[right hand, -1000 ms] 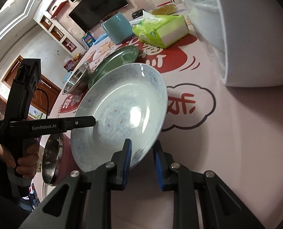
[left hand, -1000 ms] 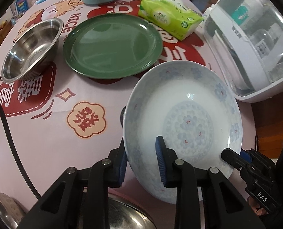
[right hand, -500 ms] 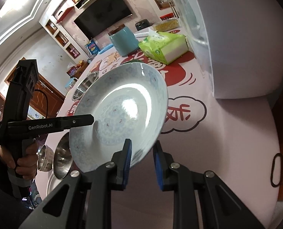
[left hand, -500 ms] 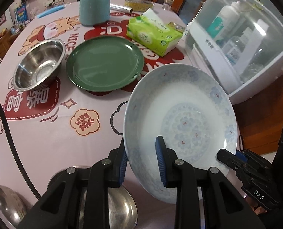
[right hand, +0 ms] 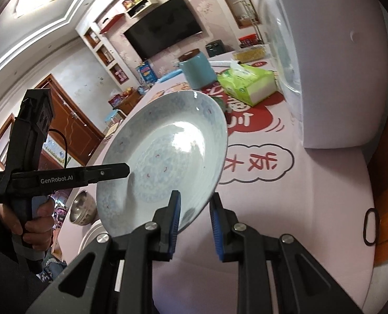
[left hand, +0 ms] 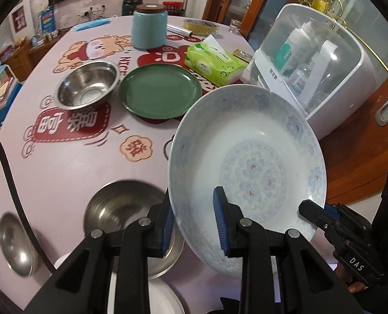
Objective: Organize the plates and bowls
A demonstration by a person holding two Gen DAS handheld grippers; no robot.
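A pale blue floral plate (left hand: 249, 167) is held in the air above the table, tilted. My left gripper (left hand: 194, 219) is shut on its near left rim. My right gripper (right hand: 195, 217) is shut on its opposite rim and shows at the lower right of the left wrist view (left hand: 322, 217). The plate also fills the middle of the right wrist view (right hand: 165, 154). A green plate (left hand: 160, 90) and a steel bowl (left hand: 86, 83) sit further back on the table. Another steel bowl (left hand: 126, 214) lies right below the left gripper, with a third steel bowl (left hand: 13, 240) at far left.
A white plate rim (left hand: 167, 298) shows at the bottom edge. A green tissue pack (left hand: 215, 64), a teal canister (left hand: 148, 26) and a white appliance with a clear lid (left hand: 311, 60) stand at the back right. A black cable (left hand: 8, 178) runs along the left.
Both grippers have lifted the floral plate higher and pulled it back toward me. More of the table and the near steel bowls have come into view.
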